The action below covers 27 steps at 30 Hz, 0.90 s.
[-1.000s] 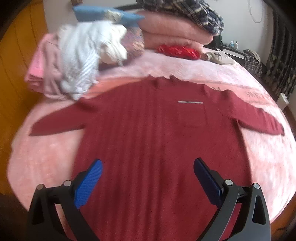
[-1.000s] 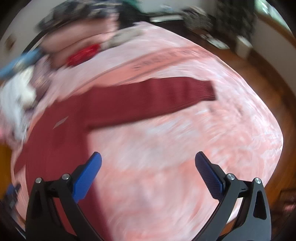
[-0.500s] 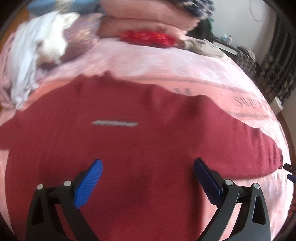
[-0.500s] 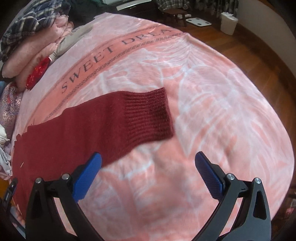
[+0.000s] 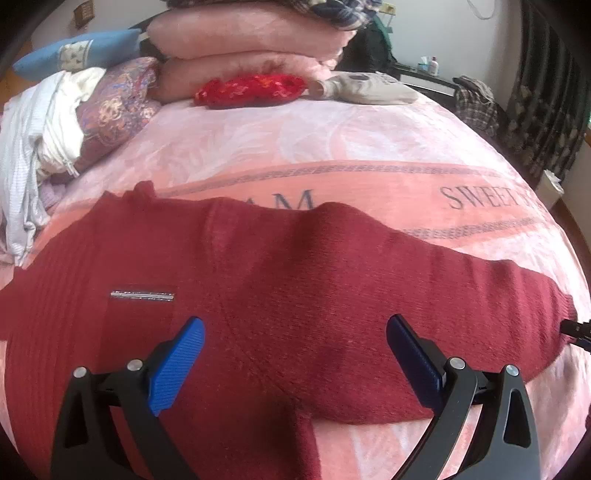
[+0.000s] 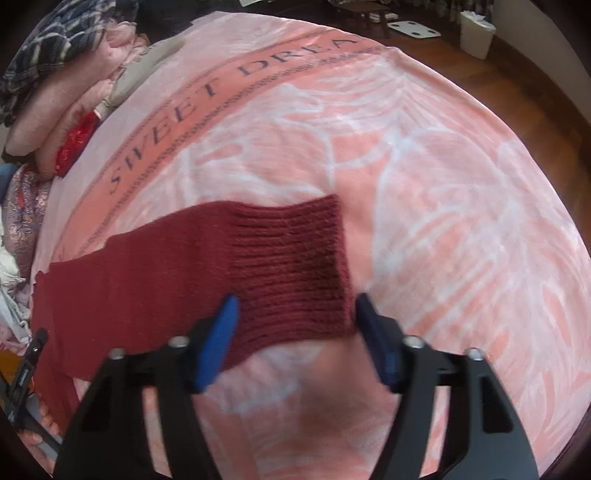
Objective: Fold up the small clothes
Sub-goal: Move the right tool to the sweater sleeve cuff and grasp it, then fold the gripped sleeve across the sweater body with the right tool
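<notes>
A dark red knit sweater (image 5: 280, 273) lies flat on the pink blanket (image 5: 332, 147), a small silver bar on its chest. My left gripper (image 5: 295, 332) is open, low over the sweater near the armpit of its right-hand sleeve. In the right wrist view that sleeve (image 6: 155, 266) ends in a ribbed cuff (image 6: 291, 258). My right gripper (image 6: 295, 314) is partly closed, its blue fingers on either side of the cuff's near edge; no grip shows. The right gripper's tip shows at the left wrist view's right edge (image 5: 576, 328).
Stacked pink bedding (image 5: 251, 48), a red cloth (image 5: 251, 88), a grey garment (image 5: 373, 88) and a pile of white clothes with a patterned pillow (image 5: 55, 110) lie at the head of the bed. Wooden floor (image 6: 517, 81) and a white bin (image 6: 476, 33) lie beyond the bed edge.
Both grippers moved closer to the sweater. The right gripper went to the cuff and its jaws narrowed around it. The left gripper moved right toward the sleeve's armpit.
</notes>
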Tool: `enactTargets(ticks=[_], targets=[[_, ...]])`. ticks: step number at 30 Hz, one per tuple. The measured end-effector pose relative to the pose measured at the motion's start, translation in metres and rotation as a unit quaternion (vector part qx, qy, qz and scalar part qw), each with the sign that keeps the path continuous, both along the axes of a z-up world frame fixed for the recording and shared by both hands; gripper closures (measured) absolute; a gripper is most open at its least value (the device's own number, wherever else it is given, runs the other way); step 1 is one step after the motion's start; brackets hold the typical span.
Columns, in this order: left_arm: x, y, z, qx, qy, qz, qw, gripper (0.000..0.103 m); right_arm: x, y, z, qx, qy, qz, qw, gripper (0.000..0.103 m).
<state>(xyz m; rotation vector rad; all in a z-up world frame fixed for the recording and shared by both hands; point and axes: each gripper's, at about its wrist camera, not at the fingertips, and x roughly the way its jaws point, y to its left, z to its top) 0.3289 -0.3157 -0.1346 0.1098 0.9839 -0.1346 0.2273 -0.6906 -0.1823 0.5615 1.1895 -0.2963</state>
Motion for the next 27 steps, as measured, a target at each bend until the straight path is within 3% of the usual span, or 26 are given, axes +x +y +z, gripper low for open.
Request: enactTargets(ticks=[1,3,7,10,13,16,19,22,27], targets=[[0.001,0.002,-0.001,0.002,0.001,0.004,1.0000,0.004,0.001,0.001,0.001,-0.002,0.000,0.003,1.000,0.065],[0.003,0.007,-0.003,0.006,0.004,0.011,0.9999,0.004,0.002,0.004,0.007,-0.001,-0.011,0.010,1.000,0.095],[0.002,0.018,-0.002,0.015,0.002,0.014,0.9998,0.004,-0.005,0.002,0.032,-0.001,-0.057,0.016,0.998,0.096],[0.003,0.034,0.001,0.024,-0.002,0.015,0.9996,0.004,-0.015,-0.012,0.049,-0.039,-0.070,-0.007,0.997,0.097],[0.002,0.056,-0.002,0.035,-0.001,0.022,0.9992,0.004,-0.027,-0.035,0.035,-0.044,-0.046,-0.065,0.996,0.097],[0.003,0.079,-0.011,0.049,0.010,0.030,0.9983,0.004,-0.031,-0.036,0.009,-0.032,-0.019,-0.082,0.996,0.097],[0.003,0.105,-0.017,0.041,0.024,0.043,0.9980,0.004,-0.028,-0.021,0.012,-0.070,-0.010,-0.076,0.995,0.097],[0.002,0.130,-0.016,0.038,0.024,0.048,0.9978,0.004,-0.025,-0.001,0.035,-0.094,-0.035,-0.059,0.993,0.097],[0.004,0.161,-0.010,0.035,0.021,0.049,0.9980,0.004,0.002,0.059,0.070,-0.116,-0.082,0.027,0.990,0.097]])
